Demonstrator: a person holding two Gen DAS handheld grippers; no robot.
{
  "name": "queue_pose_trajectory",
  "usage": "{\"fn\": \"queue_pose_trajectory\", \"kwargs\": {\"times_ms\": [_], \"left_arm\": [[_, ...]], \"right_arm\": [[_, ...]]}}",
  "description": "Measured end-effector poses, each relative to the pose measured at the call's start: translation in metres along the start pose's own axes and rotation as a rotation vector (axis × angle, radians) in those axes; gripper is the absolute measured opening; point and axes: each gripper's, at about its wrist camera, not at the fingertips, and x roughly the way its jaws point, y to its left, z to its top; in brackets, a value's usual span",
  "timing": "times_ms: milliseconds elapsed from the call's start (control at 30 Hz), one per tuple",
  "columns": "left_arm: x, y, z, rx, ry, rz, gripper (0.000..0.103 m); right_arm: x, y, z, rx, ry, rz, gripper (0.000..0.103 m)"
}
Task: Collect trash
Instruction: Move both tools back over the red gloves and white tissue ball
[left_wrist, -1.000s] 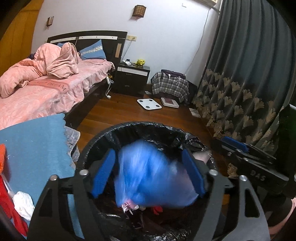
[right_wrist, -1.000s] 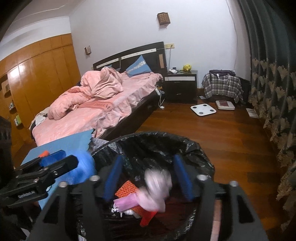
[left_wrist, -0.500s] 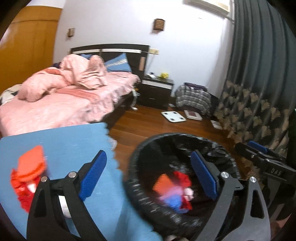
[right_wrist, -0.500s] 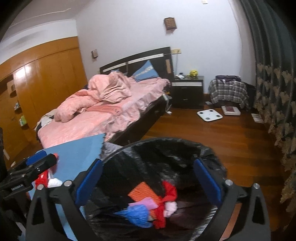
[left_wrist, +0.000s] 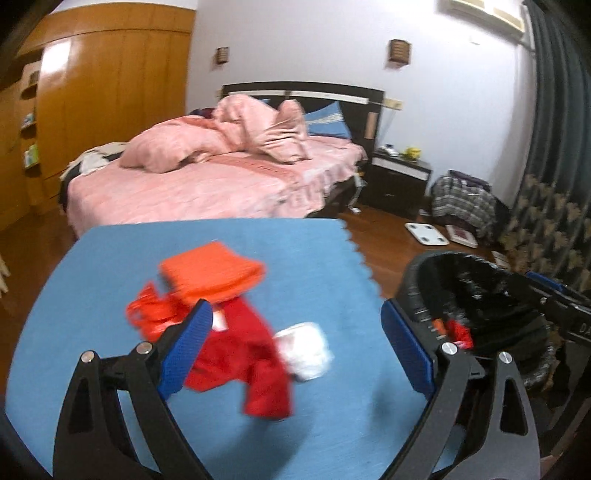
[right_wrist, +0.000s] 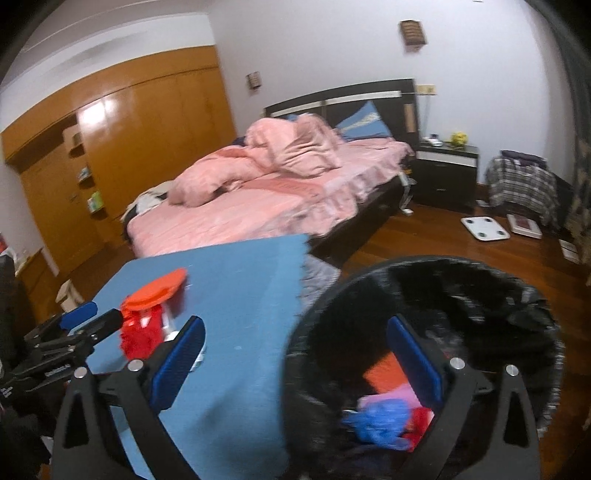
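Only our left view shows the white wad (left_wrist: 304, 349) on the counter (left_wrist: 332, 258); left tool (left_wrist: 295, 345) and right tool (right_wrist: 295, 362), both angled downward, jaws just spread, empty

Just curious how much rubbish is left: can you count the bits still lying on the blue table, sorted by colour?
Orange: 1, the flat orange piece
Red: 2, the crinkly red wrapper and the larger red piece
White: 1, the crumpled white wad
Total: 4, though blur may hide more.
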Motion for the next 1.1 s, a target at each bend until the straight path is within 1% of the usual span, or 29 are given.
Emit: {"fn": "queue_pose_trajectory", "kwargs": {"times_ms": [200,367,567,767,867,1033,1100], "left_arm": [[-0.003,0.035,-0.013,-0.019,0.019,0.073,0.090],[-0.003,0.055,-0.019,-0.032,0.031,0.104,0.090],[-0.004,0.073,-0.025,-0.043,0.036,0.129,0.090],[0.001,0.082,-0.033,-0.067,0.054,0.153,0.090],[0.004,0.089,-0.037,-0.081,0.065,0.162,0.090],[0.008,0.097,-0.043,-0.092,0.080,0.170,0.090],[0.009,0.097,-0.045,-0.097,0.084,0.171,0.090]], "right_arm": [[0.024,0.043,-0.007,-0.051,0.041,0.074,0.097],[0.043,0.070,-0.014,-0.078,0.073,0.111,0.097],[0.059,0.088,-0.020,-0.103,0.101,0.131,0.097],[0.080,0.102,-0.028,-0.122,0.132,0.122,0.096],[0.094,0.105,-0.031,-0.126,0.157,0.110,0.092],[0.111,0.104,-0.036,-0.130,0.196,0.094,0.083],[0.117,0.104,-0.039,-0.132,0.215,0.093,0.081]]}}
